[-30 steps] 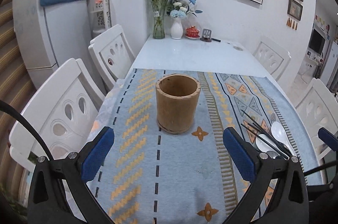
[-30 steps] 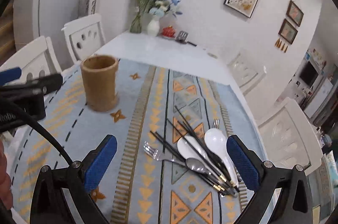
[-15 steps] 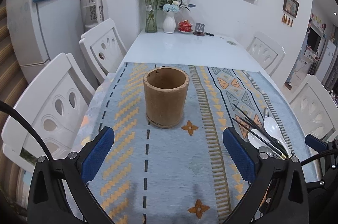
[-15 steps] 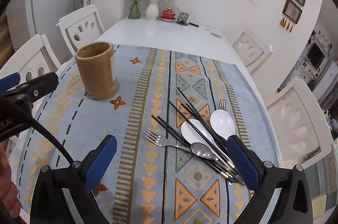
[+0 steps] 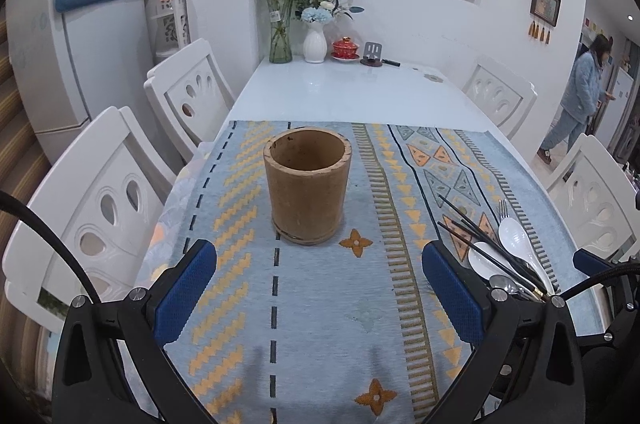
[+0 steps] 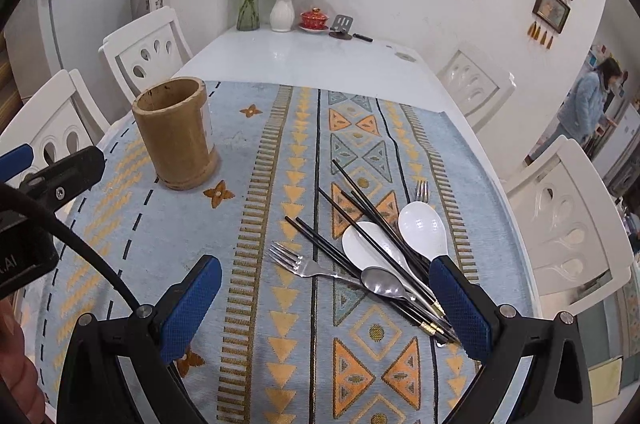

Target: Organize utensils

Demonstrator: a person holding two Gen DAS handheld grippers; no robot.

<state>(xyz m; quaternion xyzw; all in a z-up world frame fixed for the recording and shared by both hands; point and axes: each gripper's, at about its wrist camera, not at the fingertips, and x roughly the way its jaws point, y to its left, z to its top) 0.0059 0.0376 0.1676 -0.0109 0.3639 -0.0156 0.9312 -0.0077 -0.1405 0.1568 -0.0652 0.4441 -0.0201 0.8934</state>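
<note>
A white dining table point(image 5: 352, 91) carries a blue patterned runner point(image 5: 320, 304) with orange triangles. The left gripper point(image 5: 320, 288) hangs spread and empty; the bamboo utensil holder point(image 5: 307, 183) stands upright at its 12 o'clock. The right gripper point(image 6: 326, 304) is likewise spread, holding nothing, above a heap of black chopsticks point(image 6: 360, 199), two white ceramic spoons point(image 6: 422, 228), forks point(image 6: 296, 262) and a metal spoon point(image 6: 382, 282). White chairs point(image 5: 100, 199) flank the table; flower vases point(image 5: 314, 41) sit at the far end.
</note>
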